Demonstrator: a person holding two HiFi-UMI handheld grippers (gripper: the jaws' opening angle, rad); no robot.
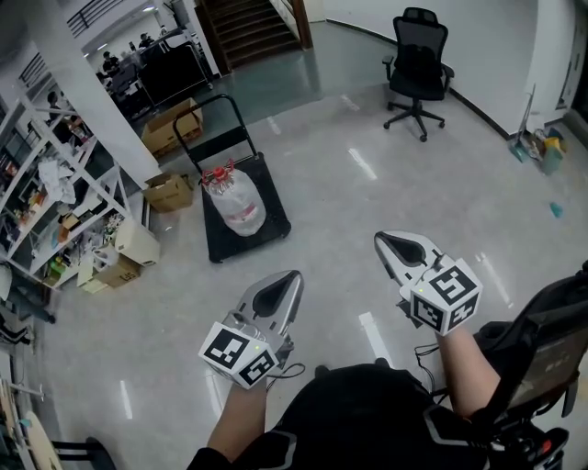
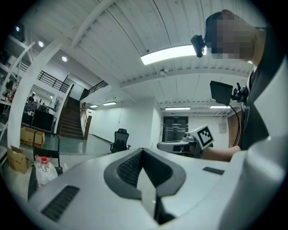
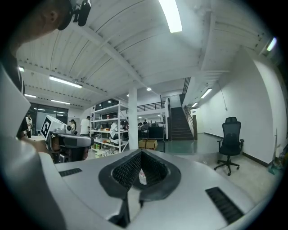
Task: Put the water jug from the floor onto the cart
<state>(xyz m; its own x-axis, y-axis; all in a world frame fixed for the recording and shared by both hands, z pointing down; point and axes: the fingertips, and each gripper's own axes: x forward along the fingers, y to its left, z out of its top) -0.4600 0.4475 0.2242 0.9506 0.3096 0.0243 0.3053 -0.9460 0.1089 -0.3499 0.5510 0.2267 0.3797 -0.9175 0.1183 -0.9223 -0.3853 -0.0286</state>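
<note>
The clear water jug (image 1: 235,202), with a red cap and a red label, stands upright on the black platform cart (image 1: 271,216) left of centre in the head view. The cart's push handle (image 1: 212,103) rises behind it. Both grippers hover over the floor, well short of the cart, and hold nothing. My left gripper (image 1: 295,274) is shut, its tips pointing up the picture. My right gripper (image 1: 378,237) is shut too. In the left gripper view the jug (image 2: 43,168) shows at the far left beyond the shut left gripper (image 2: 143,151). The right gripper (image 3: 141,153) looks towards the shelves.
A black office chair (image 1: 418,69) stands at the back right. Cardboard boxes (image 1: 169,191) and cluttered metal shelves (image 1: 55,197) line the left side. A staircase (image 1: 248,27) is at the back. Another dark chair (image 1: 549,340) is close at my right.
</note>
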